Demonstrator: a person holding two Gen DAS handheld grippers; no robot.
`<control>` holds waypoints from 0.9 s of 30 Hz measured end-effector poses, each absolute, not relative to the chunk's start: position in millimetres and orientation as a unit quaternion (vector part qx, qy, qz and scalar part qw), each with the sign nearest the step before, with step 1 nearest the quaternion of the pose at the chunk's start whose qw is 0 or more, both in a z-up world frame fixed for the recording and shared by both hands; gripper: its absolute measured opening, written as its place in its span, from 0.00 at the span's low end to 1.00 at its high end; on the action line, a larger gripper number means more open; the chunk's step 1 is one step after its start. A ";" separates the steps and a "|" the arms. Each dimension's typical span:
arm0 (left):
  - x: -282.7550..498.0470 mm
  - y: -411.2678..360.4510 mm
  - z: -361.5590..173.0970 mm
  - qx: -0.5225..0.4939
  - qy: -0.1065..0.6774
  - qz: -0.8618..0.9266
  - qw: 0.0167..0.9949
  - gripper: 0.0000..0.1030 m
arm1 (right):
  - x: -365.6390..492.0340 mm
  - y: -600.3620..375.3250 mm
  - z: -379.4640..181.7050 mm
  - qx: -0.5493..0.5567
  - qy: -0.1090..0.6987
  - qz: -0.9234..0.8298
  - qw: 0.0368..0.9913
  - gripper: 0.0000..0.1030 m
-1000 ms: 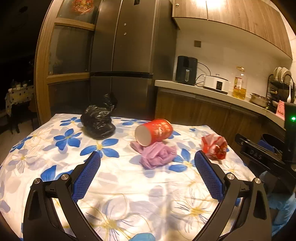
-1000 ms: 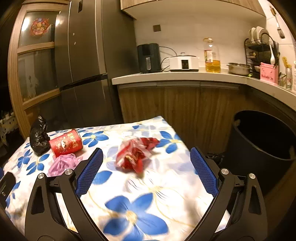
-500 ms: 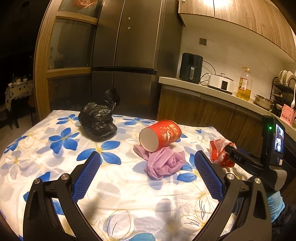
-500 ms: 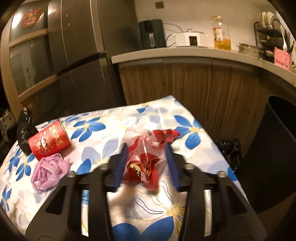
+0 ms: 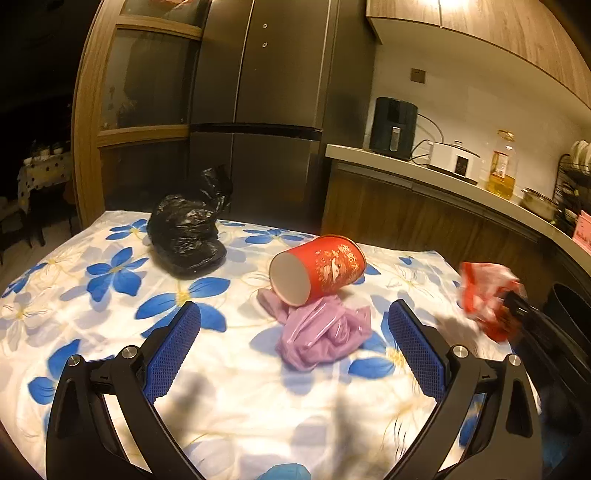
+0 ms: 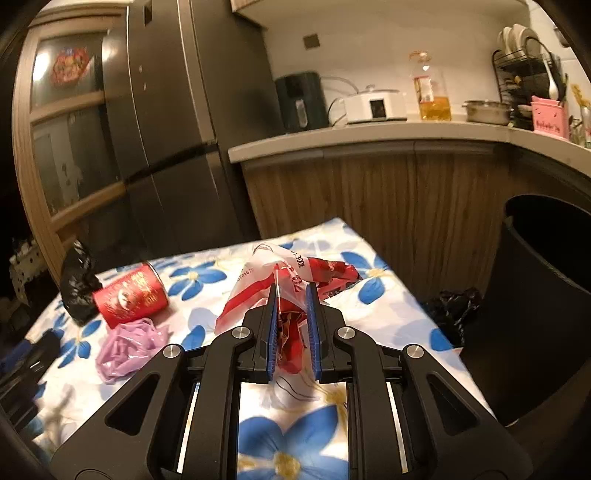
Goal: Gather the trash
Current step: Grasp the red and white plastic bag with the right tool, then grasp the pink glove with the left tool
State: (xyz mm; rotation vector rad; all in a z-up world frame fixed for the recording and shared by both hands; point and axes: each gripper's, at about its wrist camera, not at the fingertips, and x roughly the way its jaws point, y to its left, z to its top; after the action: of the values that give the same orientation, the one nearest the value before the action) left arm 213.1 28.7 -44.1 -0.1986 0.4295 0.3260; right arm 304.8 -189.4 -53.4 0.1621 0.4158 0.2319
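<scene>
Red-and-white crinkled plastic wrapper (image 6: pixel 291 291) is now pinched between your right gripper (image 6: pixel 291 332) pads, which have just been closing; the black bin (image 6: pixel 535 295) waits at 3 o'clock. Left gripper (image 5: pixel 295 347) hangs agape.

Warm, dim light is falling from under the cabinets (image 5: pixel 454 14), leaving the doorway at far left nearly black. The tablecloth (image 5: pixel 240 406) is glaring white in patches and carrying soft dark shadows. The red wrapper (image 5: pixel 484 299) is smearing with motion blur. Fisheye distortion is bending the counter (image 6: pixel 369 136) and darkening the corners.
</scene>
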 end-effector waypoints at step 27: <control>237.7 55.8 -90.9 -0.196 0.332 0.145 0.911 0.06 | 247.8 -196.9 -27.7 0.078 0.172 0.154 0.970 0.14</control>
State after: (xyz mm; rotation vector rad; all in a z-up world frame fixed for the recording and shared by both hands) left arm 237.7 55.8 -90.9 -0.4050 0.6840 0.2996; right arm 247.8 -196.9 -27.7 0.1582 0.3471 0.3109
